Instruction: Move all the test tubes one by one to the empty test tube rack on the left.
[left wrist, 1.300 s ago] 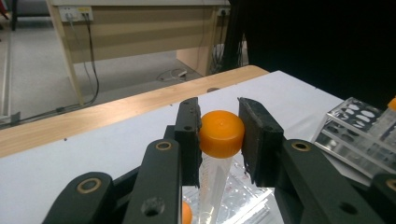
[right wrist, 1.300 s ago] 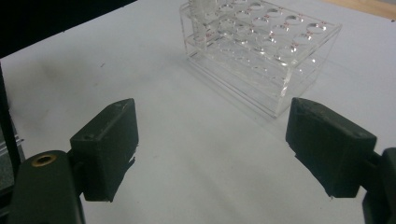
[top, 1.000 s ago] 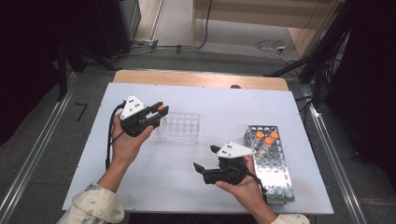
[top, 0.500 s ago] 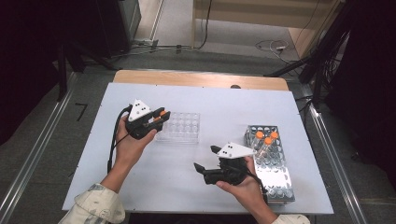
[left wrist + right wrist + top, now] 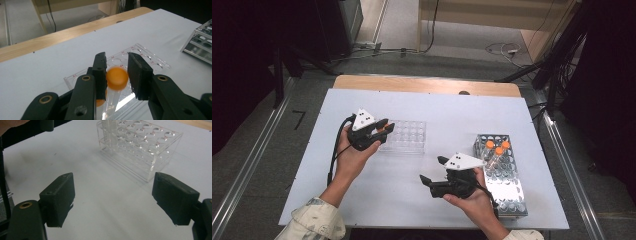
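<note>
Holding a clear plastic tube with a round orange cap (image 5: pixel 117 78) between its two black jaws, the left tool (image 5: pixel 379 131) sits narrow at the left end of the clear acrylic rack (image 5: pixel 407 136). In the left gripper view the cap sits between the pads, touching the left one, and the tube's clear body runs down toward the rack's holes below; whether its tip is already inside a hole cannot be told. A second orange shape shows low beside the tube in that view, too blurred to name. The person's left hand (image 5: pixel 352 157) carries this tool over the white surface (image 5: pixel 447 112).

The right tool (image 5: pixel 434 171) stands wide with nothing between its jaws, held by the right hand (image 5: pixel 472 200) just above the surface, near the front edge. In the right gripper view its jaws frame bare white surface, with the clear rack farther off and a clear tube standing at the rack's far left corner.

At the right side of the surface stands a metal wire test-tube rack (image 5: pixel 502 175), just beside the right hand, with three orange-capped tubes (image 5: pixel 497 147) at its far end. The two racks are well apart.
</note>
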A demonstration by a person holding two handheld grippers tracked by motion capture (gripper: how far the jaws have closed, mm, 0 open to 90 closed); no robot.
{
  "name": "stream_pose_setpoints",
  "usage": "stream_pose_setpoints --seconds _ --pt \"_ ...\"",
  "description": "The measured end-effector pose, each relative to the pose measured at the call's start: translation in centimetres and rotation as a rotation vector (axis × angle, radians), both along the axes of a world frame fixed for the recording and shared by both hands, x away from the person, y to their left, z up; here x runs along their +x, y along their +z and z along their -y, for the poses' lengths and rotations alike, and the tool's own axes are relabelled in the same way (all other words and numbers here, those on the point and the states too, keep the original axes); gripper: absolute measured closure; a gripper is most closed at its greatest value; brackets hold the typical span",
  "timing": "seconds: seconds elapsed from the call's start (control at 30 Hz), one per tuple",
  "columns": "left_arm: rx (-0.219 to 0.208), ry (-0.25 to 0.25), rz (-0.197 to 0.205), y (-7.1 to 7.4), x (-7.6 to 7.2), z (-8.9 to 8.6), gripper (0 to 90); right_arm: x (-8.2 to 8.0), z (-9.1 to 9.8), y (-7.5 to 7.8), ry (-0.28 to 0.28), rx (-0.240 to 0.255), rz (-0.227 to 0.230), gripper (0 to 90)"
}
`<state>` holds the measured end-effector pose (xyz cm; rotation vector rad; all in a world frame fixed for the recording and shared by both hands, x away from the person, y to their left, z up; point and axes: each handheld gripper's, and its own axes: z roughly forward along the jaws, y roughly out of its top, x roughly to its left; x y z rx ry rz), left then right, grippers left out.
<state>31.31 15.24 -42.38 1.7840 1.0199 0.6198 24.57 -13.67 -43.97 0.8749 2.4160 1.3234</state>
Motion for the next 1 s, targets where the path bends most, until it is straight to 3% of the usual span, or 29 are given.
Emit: stream_pose_setpoints --seconds 0.17,0.47,0.77,1.0 --pt "-0.008 -0.005 -0.002 0.1 -0.1 0.0 65.9 0.0 0.0 0.0 0.000 0.000 0.000 17.0" --pt "-0.070 -0.009 0.019 1.0 -0.6 -0.2 58.7 0.0 0.1 0.1 -0.003 0.007 0.004 17.0" --pt "-0.113 -0.054 0.006 1.6 -1.3 0.5 40.5 -0.1 0.7 0.7 -0.027 0.018 0.017 17.4" --pt "-0.108 -0.081 -0.003 1.7 -1.6 1.1 30.8 -0.2 1.6 1.4 -0.055 0.026 0.038 17.4"
